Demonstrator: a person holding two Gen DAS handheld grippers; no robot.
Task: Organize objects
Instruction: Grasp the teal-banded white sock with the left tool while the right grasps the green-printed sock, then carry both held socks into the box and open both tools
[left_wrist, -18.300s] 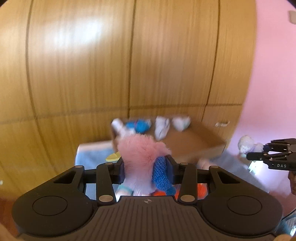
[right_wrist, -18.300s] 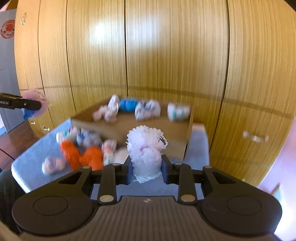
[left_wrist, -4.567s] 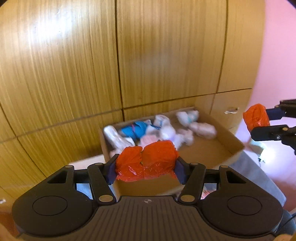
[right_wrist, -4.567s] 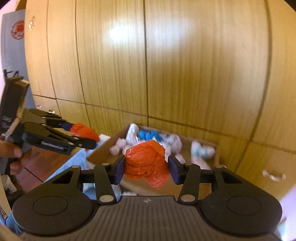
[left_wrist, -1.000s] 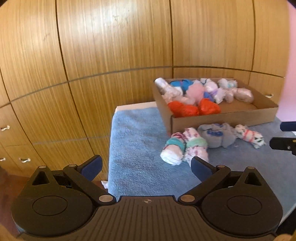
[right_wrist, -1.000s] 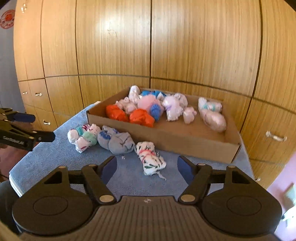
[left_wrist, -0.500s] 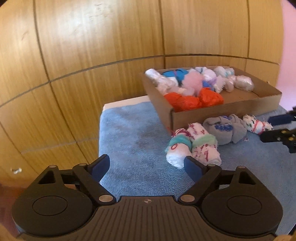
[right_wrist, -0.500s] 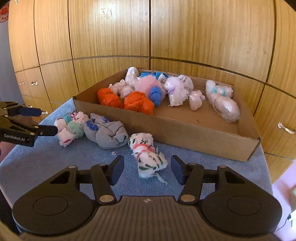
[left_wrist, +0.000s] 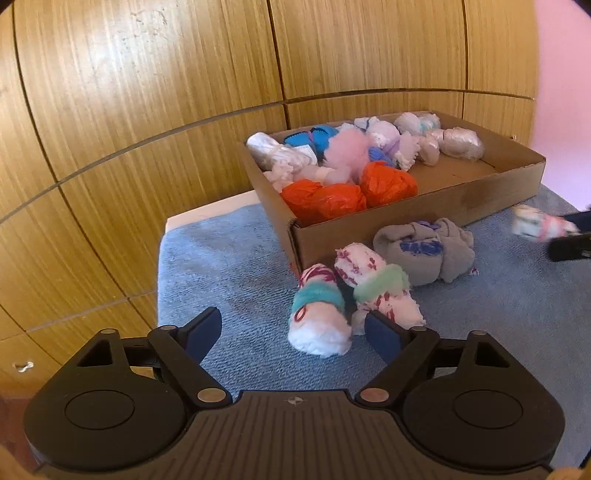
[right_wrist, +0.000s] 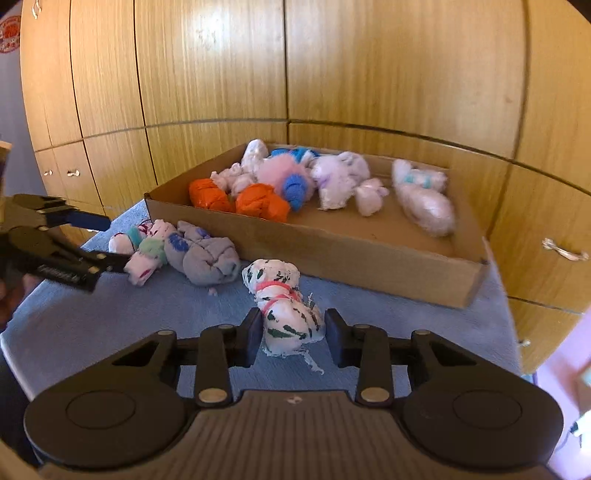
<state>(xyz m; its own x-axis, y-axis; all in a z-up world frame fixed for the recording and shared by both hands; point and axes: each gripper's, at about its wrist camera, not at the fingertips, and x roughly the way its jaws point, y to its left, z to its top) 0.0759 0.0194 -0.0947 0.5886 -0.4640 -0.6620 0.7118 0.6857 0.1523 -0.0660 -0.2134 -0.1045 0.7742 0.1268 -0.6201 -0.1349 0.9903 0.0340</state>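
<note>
A cardboard box (left_wrist: 436, 201) (right_wrist: 332, 242) holds several rolled sock bundles, among them orange ones (left_wrist: 325, 197). On the blue towel lie a white bundle with a teal band (left_wrist: 319, 314), a white bundle with a green band (left_wrist: 376, 286), a grey bundle (left_wrist: 424, 251) (right_wrist: 207, 258) and a white bundle with green spots and a pink band (right_wrist: 284, 306). My left gripper (left_wrist: 293, 332) is open, its jaws either side of the teal-band bundle's near end. My right gripper (right_wrist: 291, 332) is open around the spotted bundle, its jaws close to both sides.
Wooden cupboard doors (left_wrist: 147, 92) stand close behind the box and to the left. The blue towel (left_wrist: 229, 258) ends at its left and near edges. The left gripper shows at the left of the right wrist view (right_wrist: 66, 251).
Both grippers have moved forward and down toward the bundles on the towel. The right gripper's jaws have narrowed around the spotted bundle. The left gripper has come up to the teal-band bundle.
</note>
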